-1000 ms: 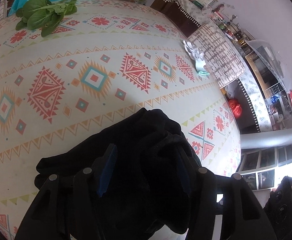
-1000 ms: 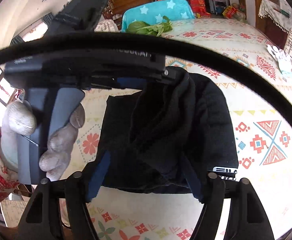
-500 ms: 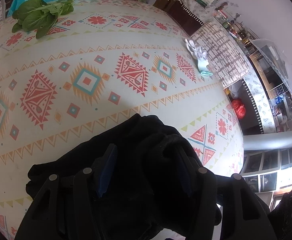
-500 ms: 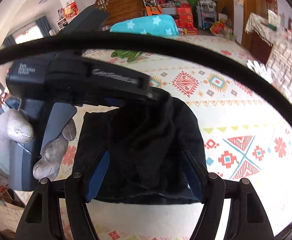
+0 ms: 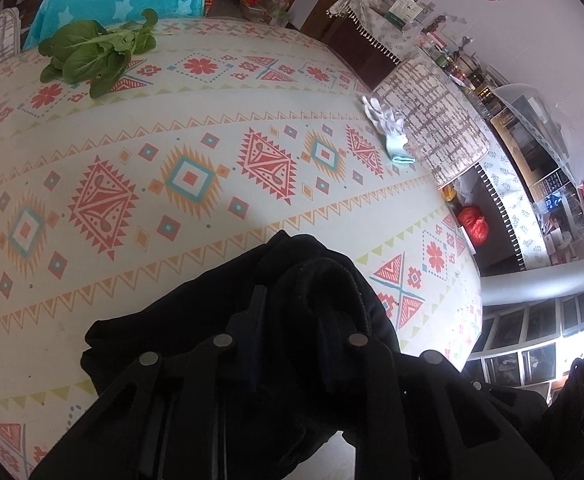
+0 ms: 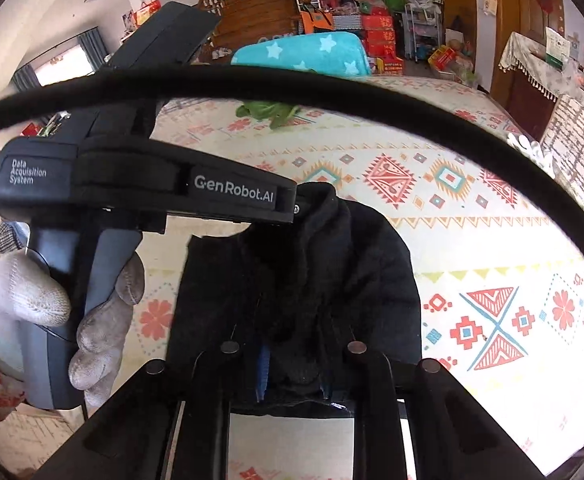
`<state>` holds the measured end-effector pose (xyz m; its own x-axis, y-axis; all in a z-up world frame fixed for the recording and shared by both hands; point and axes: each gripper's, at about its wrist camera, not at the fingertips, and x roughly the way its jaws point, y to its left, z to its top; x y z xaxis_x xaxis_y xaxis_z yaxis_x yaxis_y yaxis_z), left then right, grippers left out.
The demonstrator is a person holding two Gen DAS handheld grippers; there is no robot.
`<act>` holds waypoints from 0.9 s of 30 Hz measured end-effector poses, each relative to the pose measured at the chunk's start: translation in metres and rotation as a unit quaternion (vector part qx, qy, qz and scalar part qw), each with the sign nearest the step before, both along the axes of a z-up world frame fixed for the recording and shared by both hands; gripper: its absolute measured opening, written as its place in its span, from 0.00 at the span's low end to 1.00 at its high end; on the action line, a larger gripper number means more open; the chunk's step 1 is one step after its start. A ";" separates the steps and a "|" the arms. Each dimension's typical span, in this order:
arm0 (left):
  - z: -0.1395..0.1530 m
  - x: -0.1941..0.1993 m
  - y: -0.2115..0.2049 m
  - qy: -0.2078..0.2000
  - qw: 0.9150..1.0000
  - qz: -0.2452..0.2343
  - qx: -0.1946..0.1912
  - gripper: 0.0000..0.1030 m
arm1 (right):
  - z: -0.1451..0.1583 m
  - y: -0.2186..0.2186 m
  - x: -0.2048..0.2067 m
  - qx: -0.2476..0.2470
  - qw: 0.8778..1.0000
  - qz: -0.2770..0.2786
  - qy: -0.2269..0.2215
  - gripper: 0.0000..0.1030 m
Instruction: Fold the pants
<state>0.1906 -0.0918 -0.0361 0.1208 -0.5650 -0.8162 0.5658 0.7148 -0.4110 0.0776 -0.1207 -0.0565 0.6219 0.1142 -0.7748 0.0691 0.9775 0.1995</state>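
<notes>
Left wrist view: the left gripper (image 5: 292,312) was clamped on a raised bunch of the black pants (image 5: 220,320), which lay bundled at the near edge of the patterned bench (image 5: 212,128). Greens (image 5: 92,56) and a glove (image 5: 388,132) lay well apart at the far side.

Right wrist view: the right gripper (image 6: 292,364) was clamped on the pants (image 6: 372,280) at the near hem, the left gripper (image 6: 288,204) just above them
</notes>
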 end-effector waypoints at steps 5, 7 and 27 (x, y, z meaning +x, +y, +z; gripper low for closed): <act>0.008 0.003 0.034 0.004 1.000 0.022 -0.017 0.20 | 0.011 0.022 0.004 0.009 0.999 0.031 -0.008 0.20; 0.007 0.004 0.048 0.006 0.999 0.031 -0.021 0.20 | 0.012 0.031 0.007 0.015 0.999 0.043 -0.007 0.20; -0.054 0.019 0.132 0.069 0.994 0.076 -0.032 0.30 | -0.058 0.100 0.052 0.050 0.993 0.083 0.073 0.25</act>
